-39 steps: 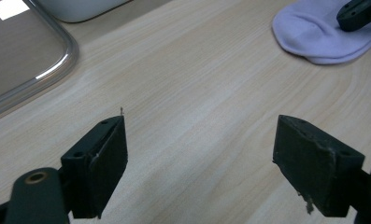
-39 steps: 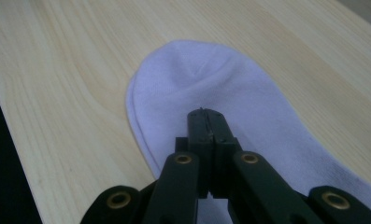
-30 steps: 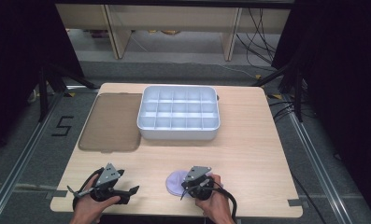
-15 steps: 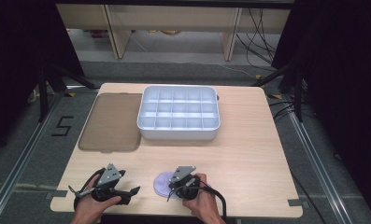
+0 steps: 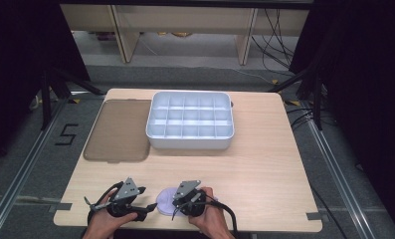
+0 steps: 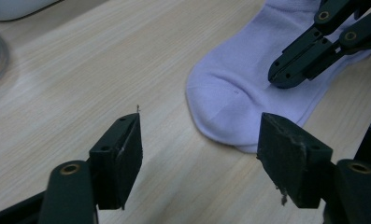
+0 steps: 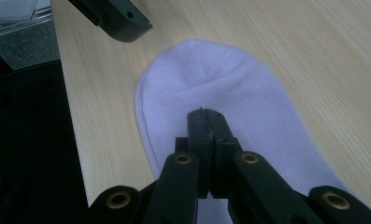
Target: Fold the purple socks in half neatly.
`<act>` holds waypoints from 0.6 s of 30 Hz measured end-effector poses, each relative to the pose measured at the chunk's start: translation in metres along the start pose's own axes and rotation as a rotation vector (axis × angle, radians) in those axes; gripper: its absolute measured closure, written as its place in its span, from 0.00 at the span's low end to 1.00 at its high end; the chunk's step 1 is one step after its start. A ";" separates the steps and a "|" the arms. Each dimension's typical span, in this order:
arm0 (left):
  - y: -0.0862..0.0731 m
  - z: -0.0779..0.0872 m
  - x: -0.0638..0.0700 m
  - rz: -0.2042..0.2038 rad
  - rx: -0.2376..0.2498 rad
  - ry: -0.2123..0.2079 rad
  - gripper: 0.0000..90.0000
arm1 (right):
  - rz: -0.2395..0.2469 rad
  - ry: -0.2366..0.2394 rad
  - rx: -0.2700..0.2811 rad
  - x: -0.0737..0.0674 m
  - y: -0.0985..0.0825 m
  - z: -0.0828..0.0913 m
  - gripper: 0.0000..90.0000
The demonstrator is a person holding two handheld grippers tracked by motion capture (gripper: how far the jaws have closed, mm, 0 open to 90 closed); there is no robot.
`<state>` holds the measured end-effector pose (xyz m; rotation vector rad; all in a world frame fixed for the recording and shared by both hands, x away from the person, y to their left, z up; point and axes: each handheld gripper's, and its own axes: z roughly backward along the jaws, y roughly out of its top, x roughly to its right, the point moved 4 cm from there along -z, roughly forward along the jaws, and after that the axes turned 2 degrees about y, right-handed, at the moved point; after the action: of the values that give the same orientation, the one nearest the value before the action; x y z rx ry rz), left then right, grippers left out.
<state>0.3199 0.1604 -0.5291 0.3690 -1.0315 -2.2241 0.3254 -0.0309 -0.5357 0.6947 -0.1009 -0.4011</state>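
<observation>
1. The wooden table [image 5: 264,169] carried everything, and the near edge where you held both claws was bare wood apart from the sock.
2. The white compartment tray [image 5: 190,121] sat far ahead of your claws, with the brown translucent lid [image 5: 118,130] flat just to its left; neither stood in your way.
3. A "5" taped on the floor [image 5: 67,134] lay left of the table, the one readable mark.
4. The pale lilac sock [image 6: 248,84] lay flat between your two claws, its toe pointing at your left one.
5. Your right gripper [image 7: 205,116] was clenched, jaws pressed together, tips on the sock; whether it pinched cloth I cannot tell.
6. Your left gripper [image 6: 199,149] stood released, its jaws just closing a little, bare table between them, the toe just ahead.
</observation>
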 end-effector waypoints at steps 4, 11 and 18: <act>0.003 -0.008 0.006 0.018 -0.011 -0.038 0.41 | 0.011 0.004 0.003 0.000 0.001 -0.001 1.00; 0.005 -0.018 0.012 -0.051 -0.041 -0.043 0.56 | 0.005 0.014 0.003 0.000 0.000 0.000 0.99; 0.007 -0.026 0.023 -0.098 -0.063 -0.062 0.85 | -0.044 -0.031 0.047 0.005 0.001 0.016 0.92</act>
<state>0.3183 0.1271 -0.5404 0.3314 -0.9918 -2.3625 0.3266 -0.0418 -0.5228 0.7383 -0.1250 -0.4534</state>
